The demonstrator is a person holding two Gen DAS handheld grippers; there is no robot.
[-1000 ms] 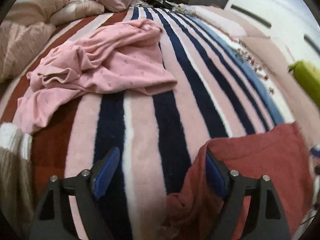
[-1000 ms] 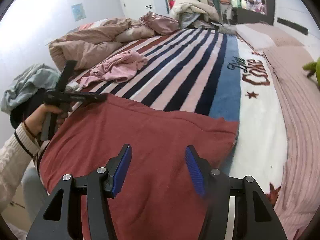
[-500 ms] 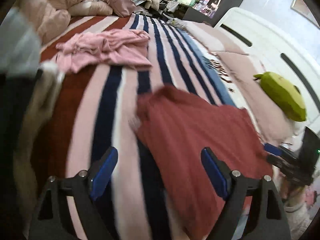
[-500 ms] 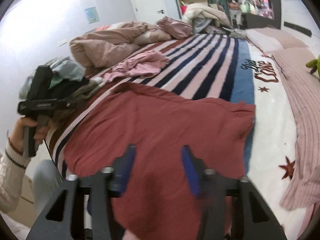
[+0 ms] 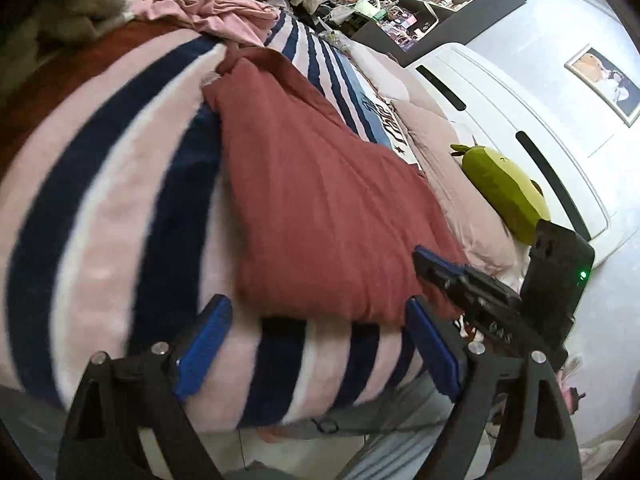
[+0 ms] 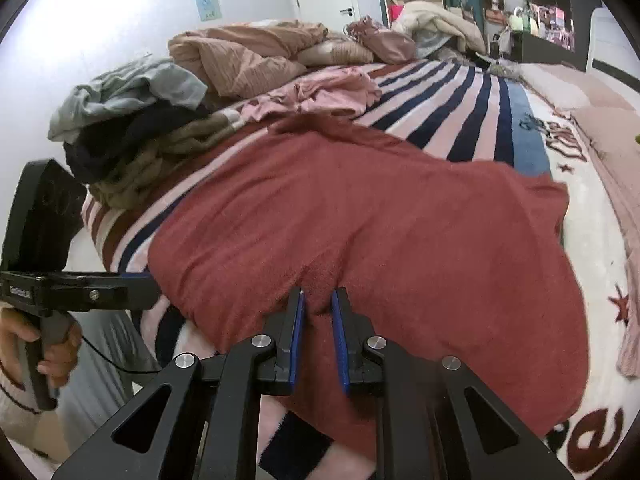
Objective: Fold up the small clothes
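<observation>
Bare striped blanket (image 5: 132, 184) lies open ahead of my left tongs (image 5: 316, 344), left of the red cloth (image 6: 360, 216). A heap of clothes (image 6: 132, 136) and the pink garment (image 6: 316, 92) block the far left; the green plush (image 5: 504, 192) crowds the right edge

left wrist view low at bed edge facing right, right wrist view close above, both sharing red cloth (image 5: 328, 208)

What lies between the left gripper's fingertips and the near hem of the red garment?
In the left wrist view, only a bare stretch of striped blanket lies between the open left gripper and the red garment.
</observation>
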